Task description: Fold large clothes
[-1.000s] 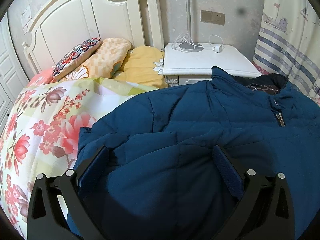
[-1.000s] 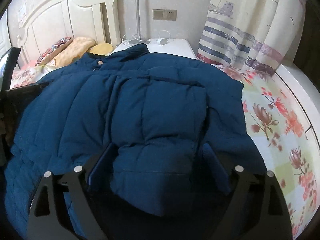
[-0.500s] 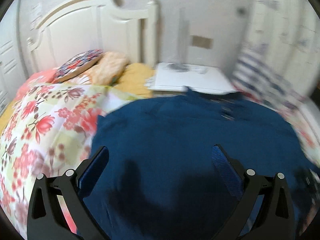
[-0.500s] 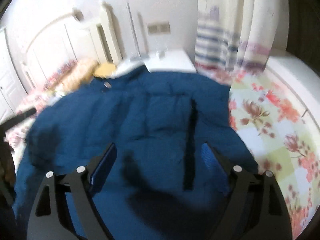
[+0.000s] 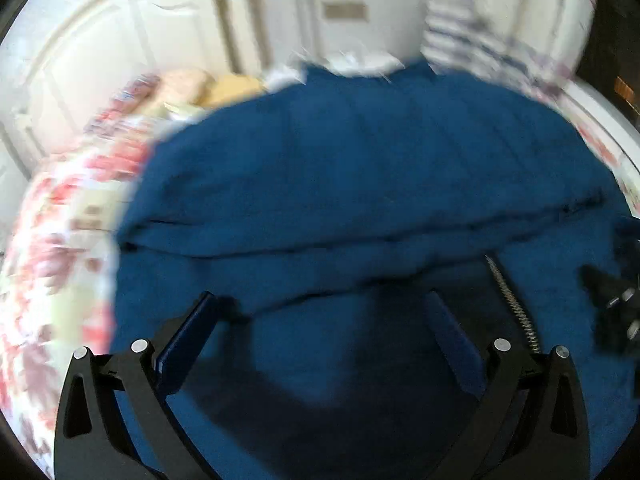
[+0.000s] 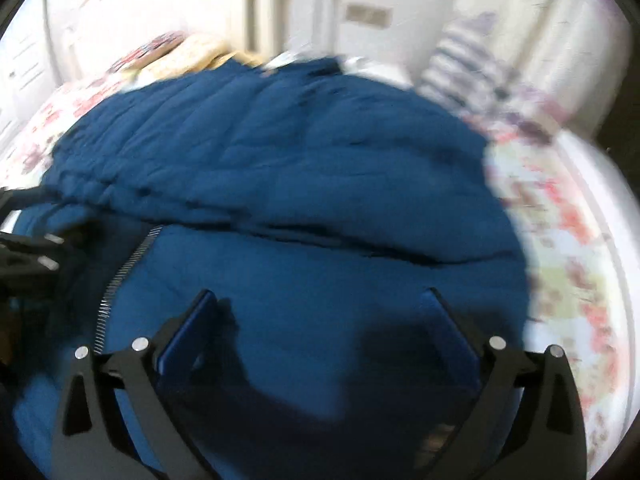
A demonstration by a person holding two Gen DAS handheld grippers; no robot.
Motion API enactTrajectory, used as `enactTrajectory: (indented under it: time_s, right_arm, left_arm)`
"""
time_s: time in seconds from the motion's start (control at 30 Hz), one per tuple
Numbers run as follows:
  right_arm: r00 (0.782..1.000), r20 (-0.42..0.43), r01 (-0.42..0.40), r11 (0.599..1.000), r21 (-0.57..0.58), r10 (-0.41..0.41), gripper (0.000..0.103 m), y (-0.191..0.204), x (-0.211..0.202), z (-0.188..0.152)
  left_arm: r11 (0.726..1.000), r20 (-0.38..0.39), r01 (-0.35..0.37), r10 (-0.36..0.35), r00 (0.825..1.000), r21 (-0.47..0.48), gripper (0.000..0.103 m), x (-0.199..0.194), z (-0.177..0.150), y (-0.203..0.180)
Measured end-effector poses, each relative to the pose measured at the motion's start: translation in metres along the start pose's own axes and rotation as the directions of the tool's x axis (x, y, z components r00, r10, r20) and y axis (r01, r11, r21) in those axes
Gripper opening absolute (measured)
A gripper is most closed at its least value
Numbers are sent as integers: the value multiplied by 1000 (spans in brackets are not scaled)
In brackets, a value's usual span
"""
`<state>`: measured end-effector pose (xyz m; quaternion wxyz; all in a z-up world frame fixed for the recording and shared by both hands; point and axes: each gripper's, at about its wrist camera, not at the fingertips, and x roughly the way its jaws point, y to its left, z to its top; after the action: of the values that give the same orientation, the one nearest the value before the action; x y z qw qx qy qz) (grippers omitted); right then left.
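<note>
1. Blue quilted fabric fills most of both wrist views: a puffer jacket (image 5: 360,184) lies spread over the bed's floral bedspread (image 5: 60,248), its collar end towards the headboard (image 5: 100,52) and the white nightstand (image 5: 352,60).
2. A horizontal fold edge (image 5: 360,240) crosses the jacket in the left wrist view, with an upper layer lying over the lower part; the same edge (image 6: 340,236) shows in the right wrist view.
3. The metal zipper (image 5: 512,304) runs down the lower layer, right of the left gripper (image 5: 320,312); in the right wrist view the zipper (image 6: 124,276) lies left of the right gripper (image 6: 318,308).
4. The left gripper hovers over the lower part of the jacket with its blue-padded fingers (image 5: 188,340) spread wide, nothing between them.
5. The right gripper is likewise above the lower layer, its fingers (image 6: 452,336) wide apart and gripping nothing.
6. Each gripper's black body shows at the edge of the other's view, the two near each other on either side of the zipper.
7. Pillows (image 5: 188,88) sit by the headboard, and a striped curtain (image 6: 472,60) hangs on the right; both views are blurred, so finer detail cannot be told.
</note>
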<state>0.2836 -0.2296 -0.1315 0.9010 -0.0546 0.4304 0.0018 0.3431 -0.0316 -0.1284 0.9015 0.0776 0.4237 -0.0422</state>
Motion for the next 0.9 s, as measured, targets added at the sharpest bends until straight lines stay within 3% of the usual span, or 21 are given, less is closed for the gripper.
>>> enactTrajectory:
  time_s: [0.07,0.13,0.2,0.23,0.4,0.7,0.73,0.8,0.9]
  right_arm:
    - [999,3,40,998,57,-41,100,-30,0,-7]
    - [998,-43,45,989,138,-39,101,-64,18,-20]
    - [999,-21,-34,981,193,39,101,-80,22,-24]
    - [999,-26,-15,985,173,20,101,-78,22,-22]
    - [1000,-17,-14,992,127,16,101,-78,24,-18]
    - [1000,-14,-22,996,82,23,101,-73,28,-14]
    - [1000,-12,5,997,75,-4,101,-70,25,-13]
    - [998,11,69,996,48,-69,99,-55,12,-14]
    - [996,81,-24,1000,-13,25,99,-12,-21,-20]
  left_arm:
    - [996,15,-57,58,998,-64,99,-6,-8,23]
    - [991,-55,-76,71,996,-106,99,7,-17,42]
    - [978,-83,16,-34,996,-209,99,13,-19,60]
    - [975,-74,14,-32,997,-223,99,12,-19,63]
    - [981,-90,-64,48,995,-182,99,16,-20,46]
    - [978,-39,-157,153,987,-139,98,-3,-28,37]
    - [979,-28,-156,154,988,-130,98,-10,-30,33]
    - [991,9,-82,84,996,-109,98,-30,-35,22]
    - [999,27,17,-16,1000,-42,98,-45,-40,-4]
